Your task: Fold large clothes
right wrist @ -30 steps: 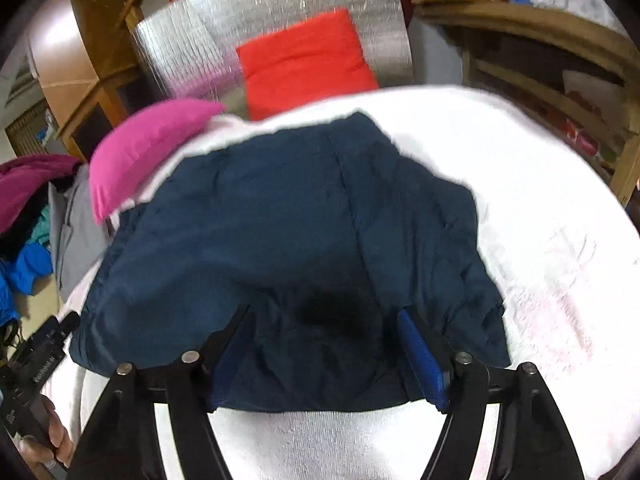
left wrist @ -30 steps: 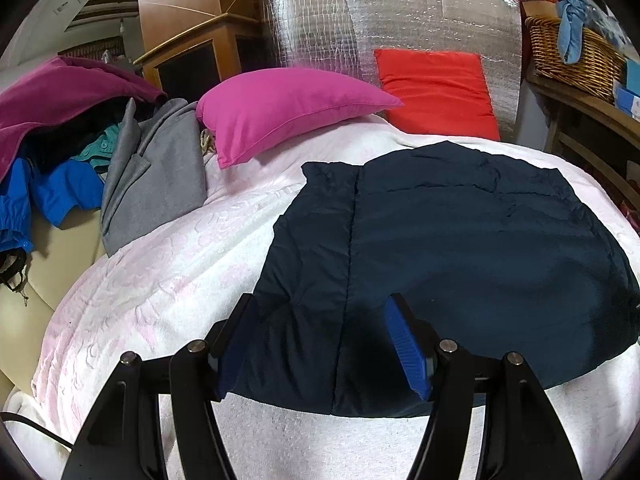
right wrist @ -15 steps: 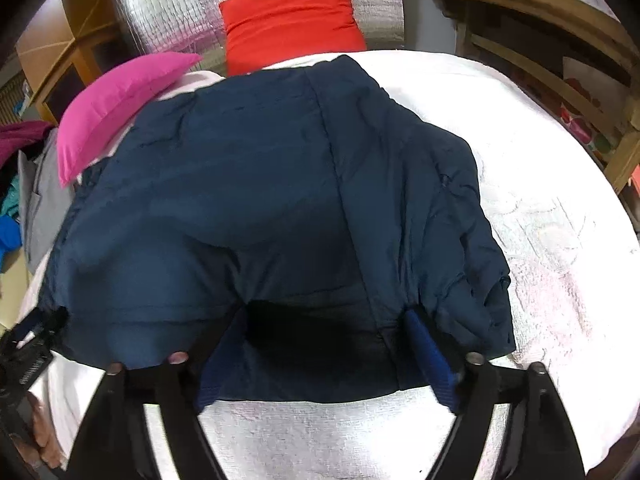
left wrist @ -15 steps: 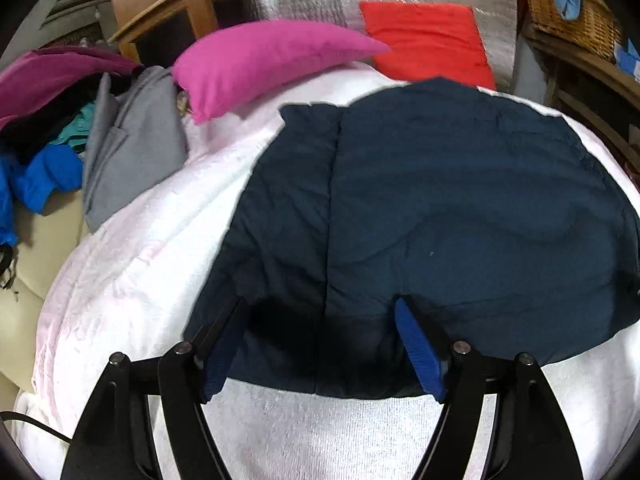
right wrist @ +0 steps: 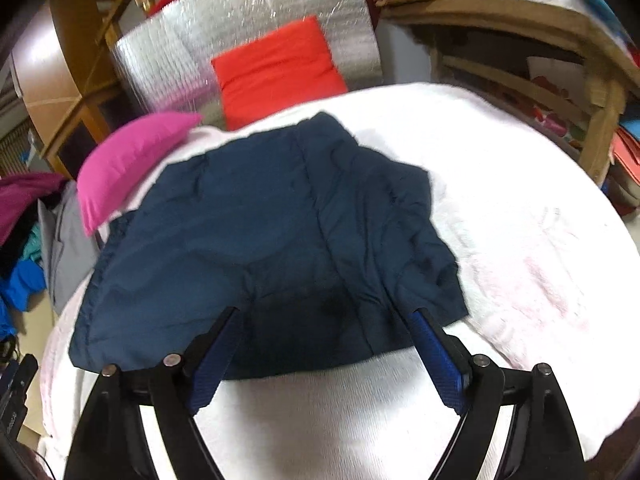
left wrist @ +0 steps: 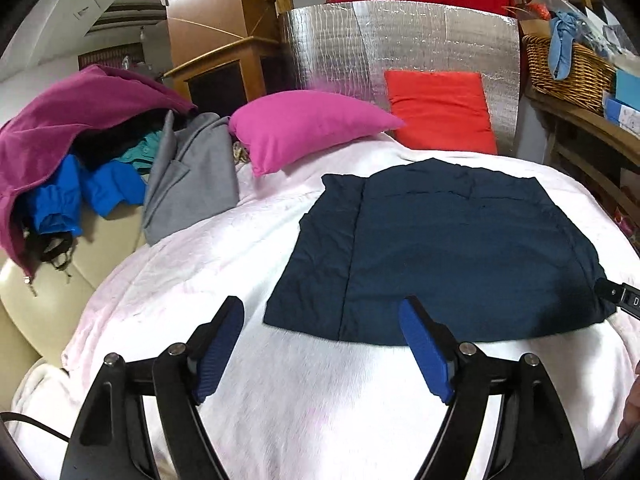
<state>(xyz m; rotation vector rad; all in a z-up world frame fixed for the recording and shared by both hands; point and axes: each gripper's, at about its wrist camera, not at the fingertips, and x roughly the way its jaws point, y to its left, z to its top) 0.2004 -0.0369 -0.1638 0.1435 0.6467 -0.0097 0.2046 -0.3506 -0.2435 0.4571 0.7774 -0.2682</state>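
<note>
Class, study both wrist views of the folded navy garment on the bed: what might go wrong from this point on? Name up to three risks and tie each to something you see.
1. The navy garment looks puffy, and its right edge lies rumpled, so the fold may spring open.
2. Both the left gripper and right gripper are open and empty; nothing pins the fold.
3. The soft white blanket could bunch under another fold.

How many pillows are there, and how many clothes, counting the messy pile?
Pillows: 2, a pink pillow and a red pillow.
Clothes: 5 that show: a navy garment on the bed, then a grey coat, a maroon one, a blue one and a teal one. More may be hidden.
Total: 7.
</note>
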